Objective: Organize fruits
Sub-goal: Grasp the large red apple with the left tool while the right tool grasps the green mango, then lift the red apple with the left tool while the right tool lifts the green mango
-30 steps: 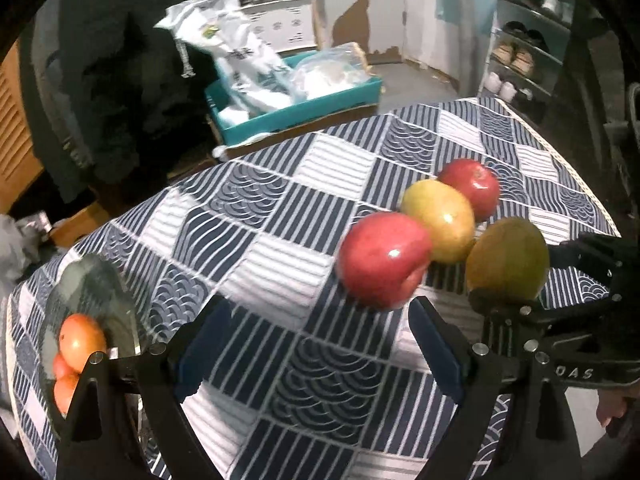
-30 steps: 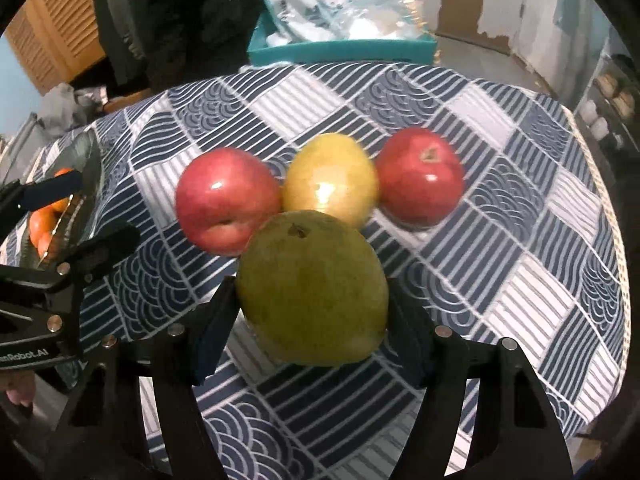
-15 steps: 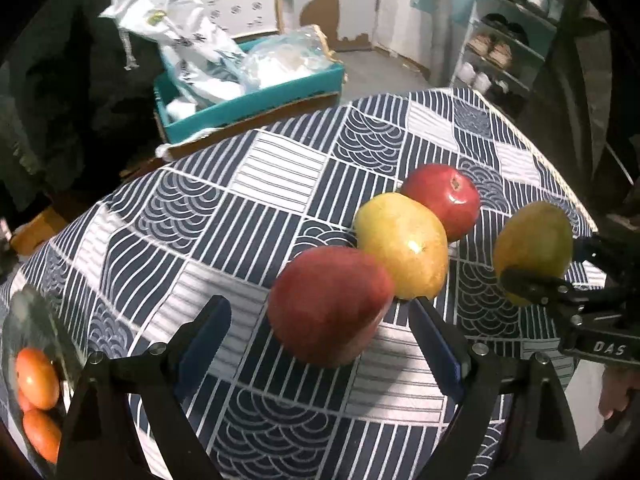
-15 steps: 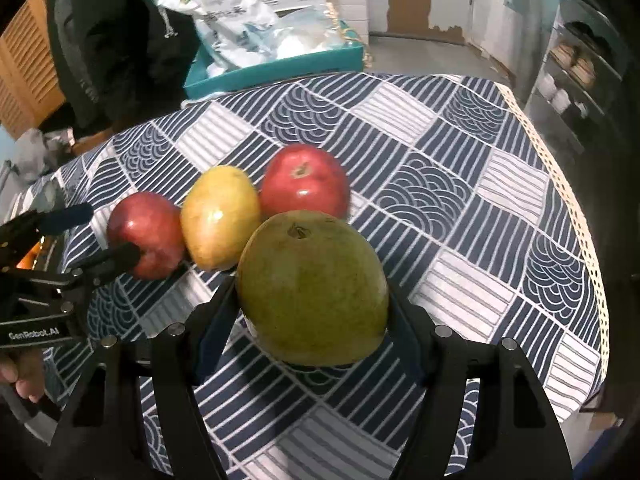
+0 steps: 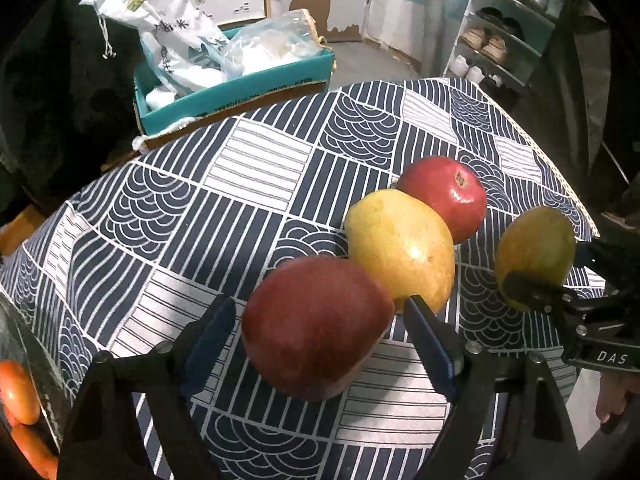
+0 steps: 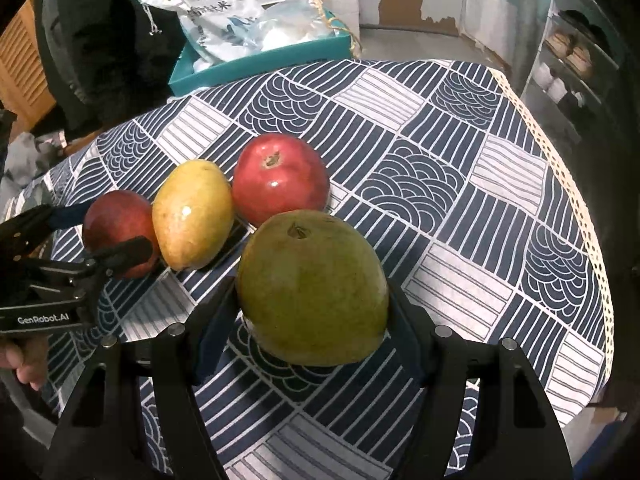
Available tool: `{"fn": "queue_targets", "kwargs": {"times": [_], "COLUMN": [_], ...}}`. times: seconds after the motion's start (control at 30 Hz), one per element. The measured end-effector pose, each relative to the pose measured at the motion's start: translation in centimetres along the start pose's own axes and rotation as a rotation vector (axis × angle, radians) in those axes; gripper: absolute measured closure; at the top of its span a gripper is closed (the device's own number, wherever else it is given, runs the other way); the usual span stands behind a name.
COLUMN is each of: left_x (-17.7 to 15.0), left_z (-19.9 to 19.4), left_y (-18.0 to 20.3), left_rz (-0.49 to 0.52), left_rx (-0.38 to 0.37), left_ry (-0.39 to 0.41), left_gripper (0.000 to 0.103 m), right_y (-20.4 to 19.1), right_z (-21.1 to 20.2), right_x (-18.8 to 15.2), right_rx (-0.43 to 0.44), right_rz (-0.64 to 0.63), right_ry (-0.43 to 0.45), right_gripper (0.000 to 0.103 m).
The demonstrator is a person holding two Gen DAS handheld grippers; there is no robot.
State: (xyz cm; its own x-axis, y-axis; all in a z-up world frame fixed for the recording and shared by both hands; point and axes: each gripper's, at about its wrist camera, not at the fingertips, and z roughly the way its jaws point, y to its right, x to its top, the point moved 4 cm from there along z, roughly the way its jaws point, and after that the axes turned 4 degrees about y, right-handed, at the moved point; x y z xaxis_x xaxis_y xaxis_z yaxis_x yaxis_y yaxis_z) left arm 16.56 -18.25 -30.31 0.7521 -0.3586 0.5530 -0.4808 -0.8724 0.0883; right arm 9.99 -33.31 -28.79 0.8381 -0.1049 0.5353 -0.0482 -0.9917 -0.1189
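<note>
On the navy-and-white patterned tablecloth (image 6: 460,208), three fruits lie touching in a row: a red apple (image 5: 316,328) at the near left, a yellow mango (image 5: 400,248) in the middle, and a second red apple (image 6: 280,184) at the far right. The left gripper (image 5: 320,336) straddles the near apple; its jaws have just been closing, with gaps still showing at both pads. The right gripper (image 6: 312,316) clamps a green mango (image 6: 312,292), lifted just right of the row. Behind the table stands a teal box (image 5: 240,92) of plastic bags.

wrist views angled down, shared fruit row (image 5: 400,240)
</note>
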Motion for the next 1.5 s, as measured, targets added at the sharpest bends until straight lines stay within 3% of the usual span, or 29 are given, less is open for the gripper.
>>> {"fn": "queue_targets", "kwargs": {"times": [0.1, 0.67, 1.5], "left_x": [-0.3, -1.9, -0.6], "left_z": [0.4, -1.2, -11.5], "left_y": [-0.1, 0.1, -1.1], "left_rz": [0.001, -0.027, -0.083], "left_rx": [0.008, 0.049, 0.118], "left_ry": [-0.014, 0.017, 0.181], "left_gripper": [0.027, 0.027, 0.027], "right_y": [-0.1, -0.9, -4.7], "right_z": [0.1, -1.1, -9.1], "right_x": [0.0, 0.7, 3.7], "right_rx": [0.002, -0.026, -0.051], "right_rz": [0.000, -0.041, -0.134], "right_ry": [-0.001, 0.039, 0.204], "right_gripper": [0.032, 0.032, 0.032]}}
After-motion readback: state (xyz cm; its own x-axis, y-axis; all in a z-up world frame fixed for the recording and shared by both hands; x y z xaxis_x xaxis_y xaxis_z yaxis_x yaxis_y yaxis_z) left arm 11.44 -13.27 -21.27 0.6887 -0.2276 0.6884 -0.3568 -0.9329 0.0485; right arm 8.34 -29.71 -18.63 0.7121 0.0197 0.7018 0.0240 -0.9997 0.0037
